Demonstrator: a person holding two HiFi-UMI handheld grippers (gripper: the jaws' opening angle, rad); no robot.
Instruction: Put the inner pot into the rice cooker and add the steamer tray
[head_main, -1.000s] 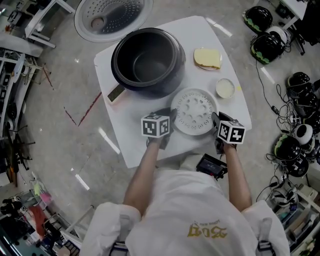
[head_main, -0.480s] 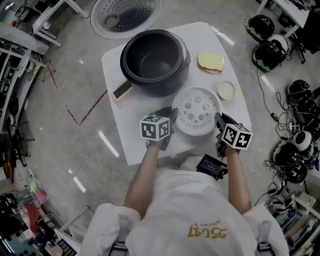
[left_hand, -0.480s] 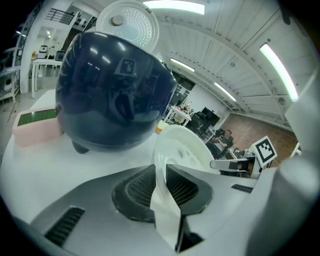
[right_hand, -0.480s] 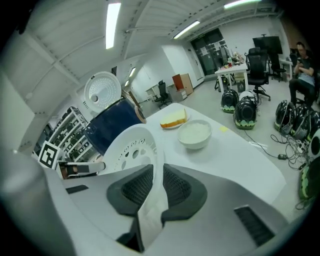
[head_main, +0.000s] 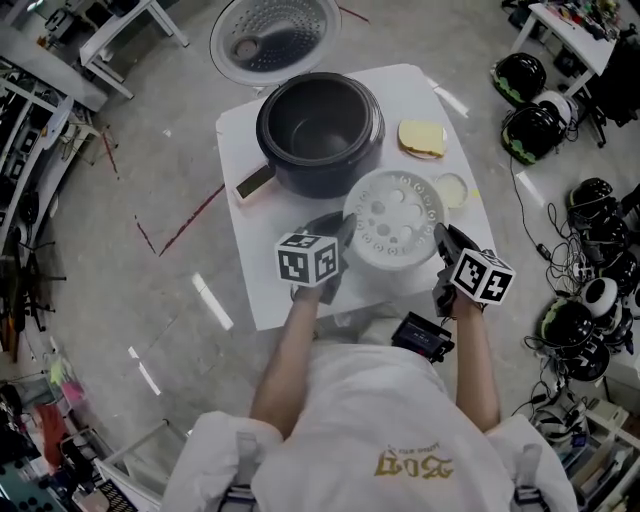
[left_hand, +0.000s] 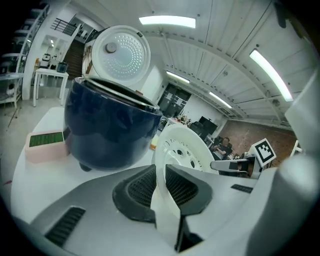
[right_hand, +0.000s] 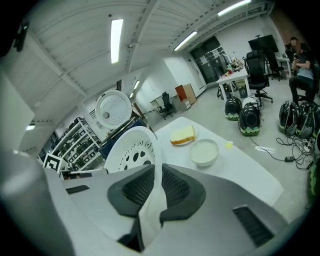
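The white perforated steamer tray (head_main: 393, 218) hangs level just above the white table (head_main: 262, 290), in front of the rice cooker. My left gripper (head_main: 340, 240) is shut on the tray's left rim and my right gripper (head_main: 440, 245) on its right rim. In the left gripper view the tray (left_hand: 182, 150) stands edge-on between the pads (left_hand: 142, 187); the right gripper view shows the same tray (right_hand: 132, 150). Both pairs of jaws have just been closing on that rim. The dark rice cooker (head_main: 320, 130) stands open, and its dark hollow inside shows. Its white lid (head_main: 272, 35) is tipped back.
A pink block with a green top (head_main: 253, 182) lies left of the cooker. Bread on a plate (head_main: 422, 138) and a small white bowl (head_main: 452, 188) sit at the table's right. Helmets and cables (head_main: 585, 300) crowd the floor to the right, racks (head_main: 30, 110) to the left.
Both grippers have risen with the steamer tray held between them. The tray has left the table and now looks larger and closer to the cooker's rim.
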